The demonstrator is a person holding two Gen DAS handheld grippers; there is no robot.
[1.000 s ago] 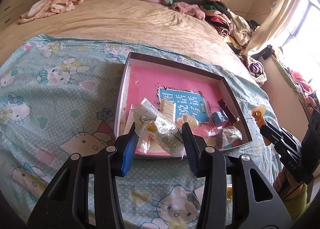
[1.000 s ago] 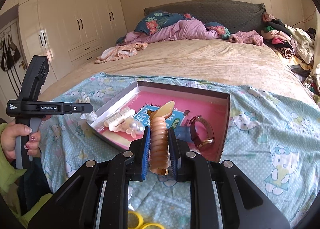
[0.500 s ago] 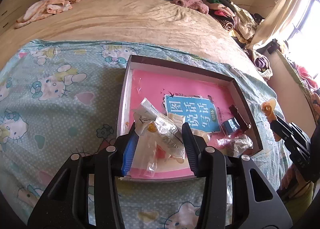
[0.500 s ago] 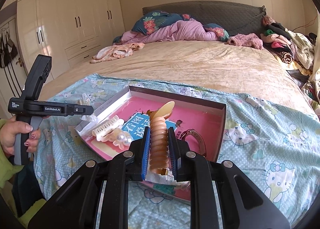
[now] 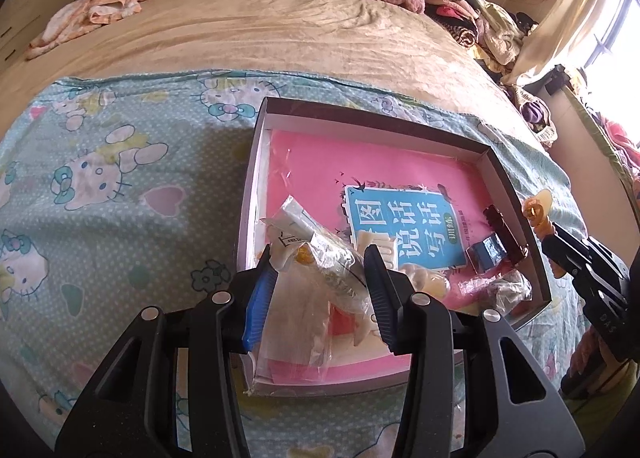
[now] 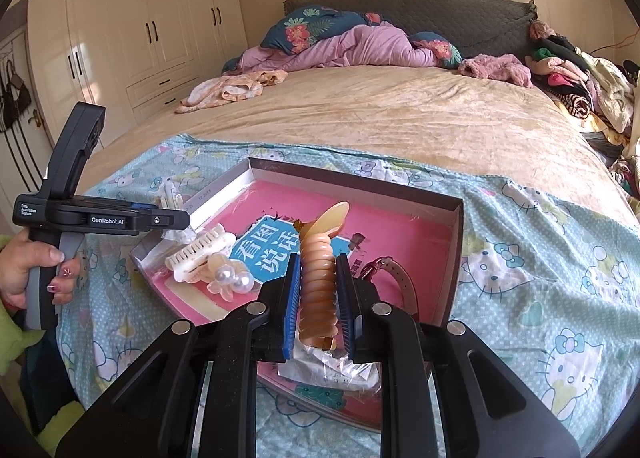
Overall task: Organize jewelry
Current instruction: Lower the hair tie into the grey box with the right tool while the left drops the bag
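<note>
A shallow box (image 5: pixel 360 115) with a pink bottom lies on the Hello Kitty sheet; it also shows in the right wrist view (image 6: pixel 454 242). My left gripper (image 5: pixel 320 282) is shut on a clear plastic packet (image 5: pixel 332 266) and holds it over the box's near left corner. My right gripper (image 6: pixel 319 290) is shut on an orange ribbed hair clip (image 6: pixel 318 278) over the box's near edge. In the box lie a white claw clip (image 6: pixel 198 252), a pearl clip (image 6: pixel 232 278), a brown watch (image 6: pixel 400 282) and a blue booklet (image 5: pixel 400 230).
The box sits on a Hello Kitty sheet (image 5: pixel 120 185) over a beige bed (image 6: pixel 380 109). Piled clothes (image 6: pixel 572 69) and a pink quilt (image 6: pixel 360 45) lie at the head of the bed. White wardrobes (image 6: pixel 132 29) stand at the left.
Both grippers have moved forward over the box with their loads. The left gripper's packet now hangs over the box's near left corner; the hair clip is over the near edge.
</note>
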